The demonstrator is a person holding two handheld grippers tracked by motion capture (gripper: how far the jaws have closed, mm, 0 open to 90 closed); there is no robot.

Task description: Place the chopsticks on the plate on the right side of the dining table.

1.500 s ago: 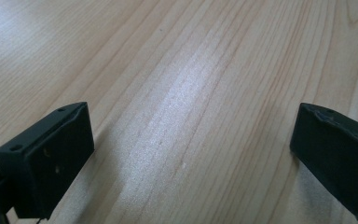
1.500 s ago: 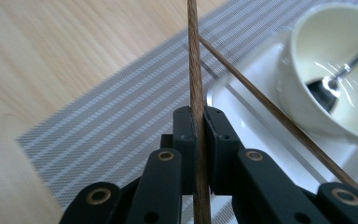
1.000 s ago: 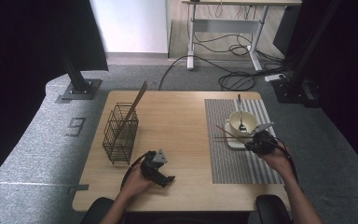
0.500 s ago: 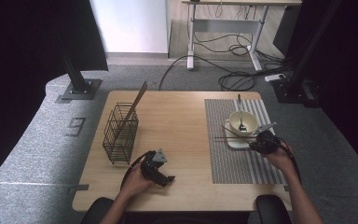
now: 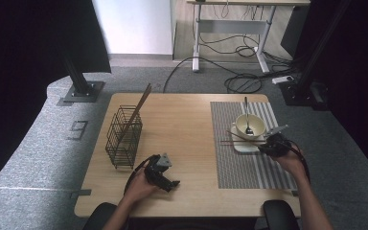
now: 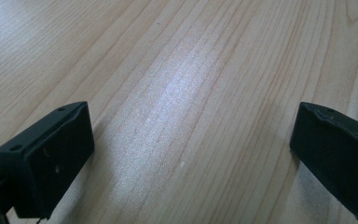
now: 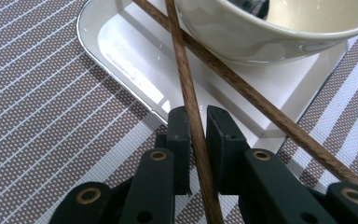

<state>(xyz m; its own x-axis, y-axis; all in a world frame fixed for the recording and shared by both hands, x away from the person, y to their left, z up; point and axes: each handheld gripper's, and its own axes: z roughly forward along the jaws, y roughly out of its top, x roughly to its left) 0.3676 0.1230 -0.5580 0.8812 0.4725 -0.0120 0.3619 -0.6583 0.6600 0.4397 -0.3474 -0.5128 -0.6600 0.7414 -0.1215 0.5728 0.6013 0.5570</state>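
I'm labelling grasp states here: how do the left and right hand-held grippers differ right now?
The left hand-held gripper has its black jaws spread wide with nothing between them; the right hand-held gripper is shut on a thin brown wooden chopstick. The left one lies over bare light wooden table; the right one sits over the brown striped placemat, at the white square plate. Both are black two-jaw tools held in a hand.

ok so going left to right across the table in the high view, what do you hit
wire basket with a chopstick leaning in it → left gripper on the bare wood → striped placemat → bowl with a spoon on a white tray → right gripper
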